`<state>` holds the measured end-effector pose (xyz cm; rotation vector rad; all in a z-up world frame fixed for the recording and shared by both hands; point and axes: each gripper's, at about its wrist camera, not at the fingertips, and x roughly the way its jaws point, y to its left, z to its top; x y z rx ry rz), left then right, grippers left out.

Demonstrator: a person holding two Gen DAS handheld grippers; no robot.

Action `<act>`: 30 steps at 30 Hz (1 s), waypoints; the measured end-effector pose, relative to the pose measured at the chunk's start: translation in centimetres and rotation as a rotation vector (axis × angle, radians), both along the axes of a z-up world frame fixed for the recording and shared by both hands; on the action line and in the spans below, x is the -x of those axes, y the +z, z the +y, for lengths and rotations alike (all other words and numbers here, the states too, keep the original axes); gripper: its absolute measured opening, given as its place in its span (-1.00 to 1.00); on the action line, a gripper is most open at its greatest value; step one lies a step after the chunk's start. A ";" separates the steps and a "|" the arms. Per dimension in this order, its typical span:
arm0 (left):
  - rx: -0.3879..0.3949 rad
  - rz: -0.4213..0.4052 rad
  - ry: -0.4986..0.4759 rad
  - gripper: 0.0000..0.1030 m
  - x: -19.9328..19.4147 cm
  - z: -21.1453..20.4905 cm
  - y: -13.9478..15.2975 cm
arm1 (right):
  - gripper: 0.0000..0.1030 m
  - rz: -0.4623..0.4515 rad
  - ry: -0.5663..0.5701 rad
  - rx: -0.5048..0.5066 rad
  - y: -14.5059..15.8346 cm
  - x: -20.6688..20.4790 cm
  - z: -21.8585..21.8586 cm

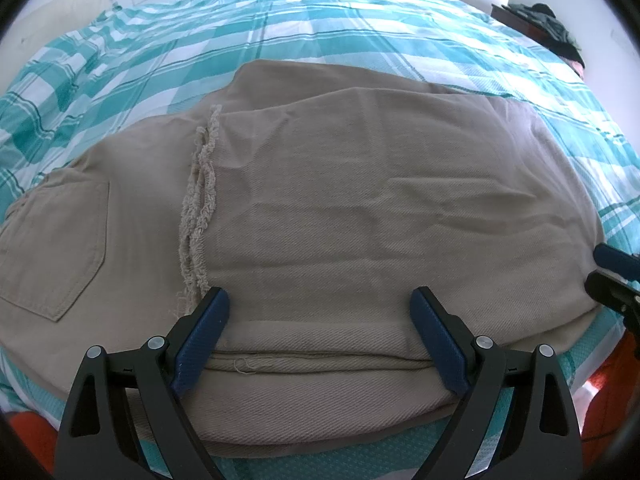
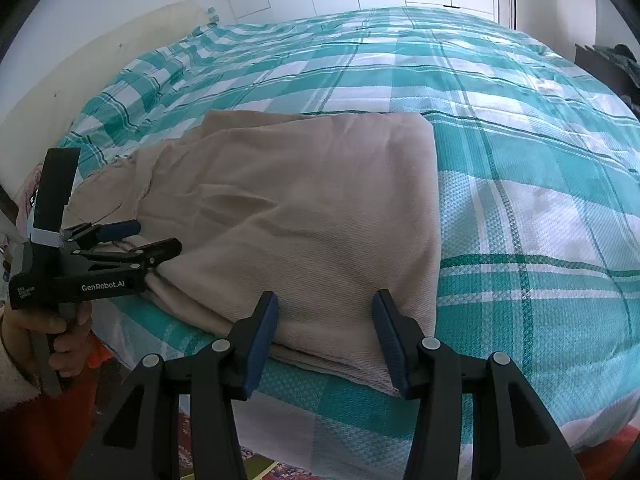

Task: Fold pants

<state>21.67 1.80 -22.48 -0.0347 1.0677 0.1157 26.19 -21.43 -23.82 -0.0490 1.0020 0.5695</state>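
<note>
Beige pants [image 1: 340, 200] lie folded over on the bed, with the frayed leg hems [image 1: 200, 208] lying across the seat and a back pocket [image 1: 60, 248] at the left. My left gripper [image 1: 320, 304] is open, its blue pads straddling the pants' near folded edge. My right gripper [image 2: 326, 304] is open over the near right corner of the pants [image 2: 300, 208]. The left gripper [image 2: 156, 240] also shows in the right wrist view, at the pants' left near edge. The right gripper's fingers [image 1: 612, 276] show at the right edge of the left wrist view.
The bed is covered with a teal and white checked spread [image 2: 520, 200]. A cream headboard or pillow [image 2: 100, 72] is at the far left. A dark nightstand with clothes [image 1: 540, 20] stands at the far right. Orange fabric [image 1: 608, 400] lies below the bed's near edge.
</note>
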 end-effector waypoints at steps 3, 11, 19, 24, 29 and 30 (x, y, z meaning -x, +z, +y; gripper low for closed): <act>0.000 -0.001 0.000 0.80 0.0 0.0 0.0 | -0.03 -0.001 0.000 -0.002 0.0 0.0 0.0; 0.000 -0.001 -0.001 0.80 0.0 0.0 0.0 | -0.03 -0.006 0.001 0.000 0.0 0.1 -0.1; -0.002 -0.003 -0.001 0.80 0.0 0.0 0.1 | -0.03 -0.015 0.002 0.005 0.0 0.1 0.0; -0.002 -0.003 -0.001 0.80 0.0 0.0 0.1 | -0.03 -0.017 0.003 0.007 0.0 0.1 0.0; -0.002 -0.006 0.000 0.80 0.0 0.0 0.1 | -0.03 -0.022 0.006 0.008 0.0 0.1 -0.1; 0.003 -0.010 0.004 0.81 0.1 0.1 0.3 | -0.03 -0.021 0.006 0.008 0.0 0.1 0.0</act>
